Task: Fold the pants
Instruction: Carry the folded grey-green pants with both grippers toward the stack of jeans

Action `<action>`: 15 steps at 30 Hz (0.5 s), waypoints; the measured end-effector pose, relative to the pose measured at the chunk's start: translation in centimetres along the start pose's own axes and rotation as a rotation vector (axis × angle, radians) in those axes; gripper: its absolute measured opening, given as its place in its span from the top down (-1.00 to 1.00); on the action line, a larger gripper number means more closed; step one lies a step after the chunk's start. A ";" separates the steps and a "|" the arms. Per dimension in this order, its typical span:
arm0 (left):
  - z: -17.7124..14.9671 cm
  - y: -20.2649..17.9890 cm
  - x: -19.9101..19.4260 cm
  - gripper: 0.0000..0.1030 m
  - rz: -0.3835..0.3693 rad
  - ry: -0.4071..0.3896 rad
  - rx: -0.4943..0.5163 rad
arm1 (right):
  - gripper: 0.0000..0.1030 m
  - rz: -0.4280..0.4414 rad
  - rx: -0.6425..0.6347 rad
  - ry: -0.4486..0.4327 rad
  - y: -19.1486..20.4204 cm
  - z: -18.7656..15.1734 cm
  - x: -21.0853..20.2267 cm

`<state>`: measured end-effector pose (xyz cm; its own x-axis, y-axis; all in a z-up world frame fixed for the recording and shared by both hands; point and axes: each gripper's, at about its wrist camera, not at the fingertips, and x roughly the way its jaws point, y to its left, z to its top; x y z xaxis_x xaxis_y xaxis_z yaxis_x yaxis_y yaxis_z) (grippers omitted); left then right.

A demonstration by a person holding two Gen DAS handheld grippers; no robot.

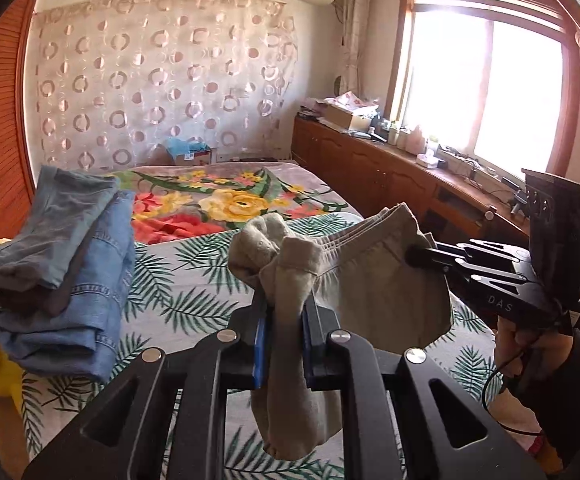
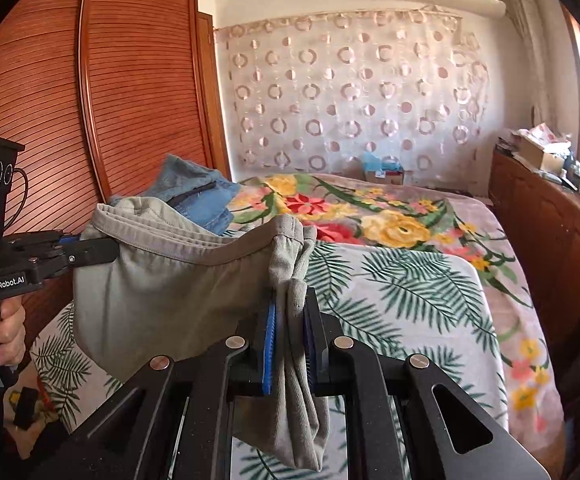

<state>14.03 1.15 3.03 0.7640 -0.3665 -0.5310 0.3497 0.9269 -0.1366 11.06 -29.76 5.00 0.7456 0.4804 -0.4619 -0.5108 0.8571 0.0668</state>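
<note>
Grey-beige pants point(image 1: 374, 280) hang in the air above the bed, stretched between both grippers. My left gripper point(image 1: 286, 312) is shut on one bunched end of the pants, with cloth drooping below its jaws. My right gripper point(image 1: 418, 256) shows at the right of the left wrist view, shut on the other end. In the right wrist view the right gripper point(image 2: 292, 316) is shut on the pants point(image 2: 170, 292), and the left gripper point(image 2: 106, 252) pinches them at the left.
A stack of folded jeans point(image 1: 70, 264) lies on the bed's left side, also in the right wrist view point(image 2: 202, 196). The bed has a palm-leaf sheet point(image 1: 186, 288) and a floral blanket point(image 1: 226, 200). A wooden cabinet point(image 1: 390, 176) with clutter runs under the window. A wooden wardrobe point(image 2: 102, 92) stands left.
</note>
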 end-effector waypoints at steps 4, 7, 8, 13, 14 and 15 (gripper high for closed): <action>0.6 2.6 0.0 0.70 0.033 -0.010 -0.025 | 0.76 0.028 -0.029 0.007 0.0 2.3 3.0; 1.6 4.6 -0.1 0.70 0.060 -0.024 -0.044 | 0.76 0.049 -0.056 0.002 -0.3 4.7 5.5; 1.9 5.4 0.0 0.70 0.074 -0.027 -0.048 | 0.76 0.059 -0.067 -0.004 -0.3 5.6 6.4; 3.6 8.8 0.4 0.70 0.131 -0.033 -0.064 | 0.76 0.092 -0.108 -0.019 -0.4 8.2 10.0; 3.9 9.3 0.5 0.70 0.138 -0.034 -0.066 | 0.76 0.098 -0.116 -0.020 -0.4 8.6 10.8; 4.2 9.9 0.6 0.70 0.148 -0.035 -0.068 | 0.76 0.105 -0.125 -0.022 -0.4 9.1 11.6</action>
<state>20.19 9.78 4.84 0.8233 -0.2272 -0.5202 0.1954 0.9738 -0.1161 23.77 -22.91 7.65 0.6941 0.5709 -0.4385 -0.6344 0.7730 0.0022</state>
